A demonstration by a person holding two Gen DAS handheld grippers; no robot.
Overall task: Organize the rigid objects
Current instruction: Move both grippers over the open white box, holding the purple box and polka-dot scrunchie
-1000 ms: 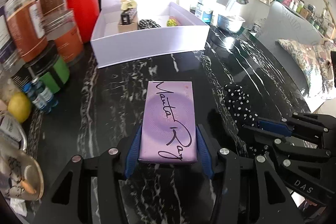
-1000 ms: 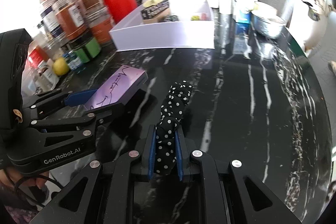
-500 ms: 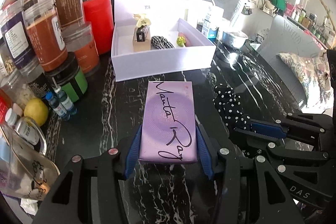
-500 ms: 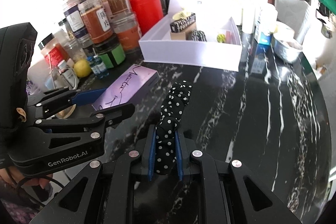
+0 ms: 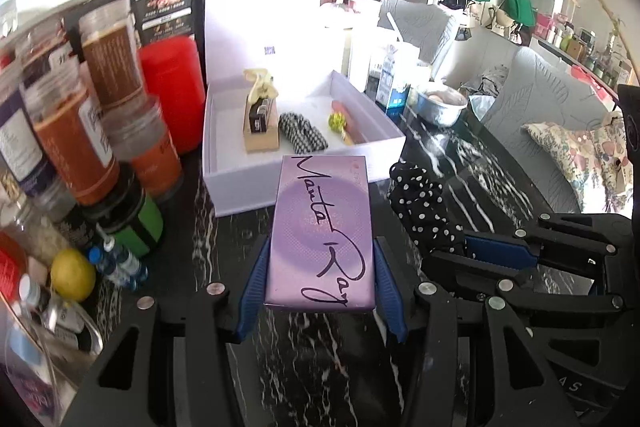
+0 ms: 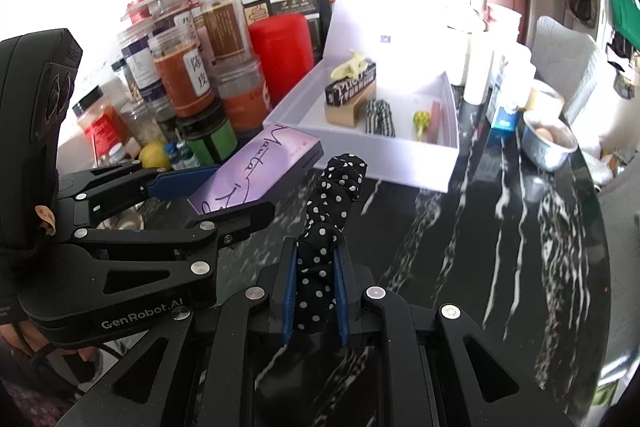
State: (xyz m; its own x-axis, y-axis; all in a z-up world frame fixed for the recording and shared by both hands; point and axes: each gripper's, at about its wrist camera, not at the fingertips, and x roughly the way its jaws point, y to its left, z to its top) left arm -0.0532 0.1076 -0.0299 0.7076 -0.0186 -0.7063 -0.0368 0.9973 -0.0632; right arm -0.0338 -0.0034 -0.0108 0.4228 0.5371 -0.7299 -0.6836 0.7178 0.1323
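Note:
My left gripper (image 5: 320, 287) is shut on a purple "Manta Ray" box (image 5: 322, 227) and holds it above the black marble table, just before an open white box (image 5: 248, 183). The purple box also shows in the right wrist view (image 6: 256, 167). My right gripper (image 6: 314, 291) is shut on a black polka-dot scrunchie (image 6: 328, 211), held up to the right of the left gripper; the scrunchie also shows in the left wrist view (image 5: 420, 203). The white box (image 6: 400, 155) holds a small carton, a checked scrunchie (image 5: 300, 133) and small items.
Jars and a red canister (image 5: 172, 91) crowd the table's left side, with a lemon (image 5: 72, 275) and small bottles in front. A metal bowl (image 5: 440, 105) and a milk carton stand right of the white box. The black marble table (image 6: 500, 247) stretches right.
Both grippers have risen and moved toward the white box, still holding the purple box and the scrunchie. The white box's inside shows more from above.

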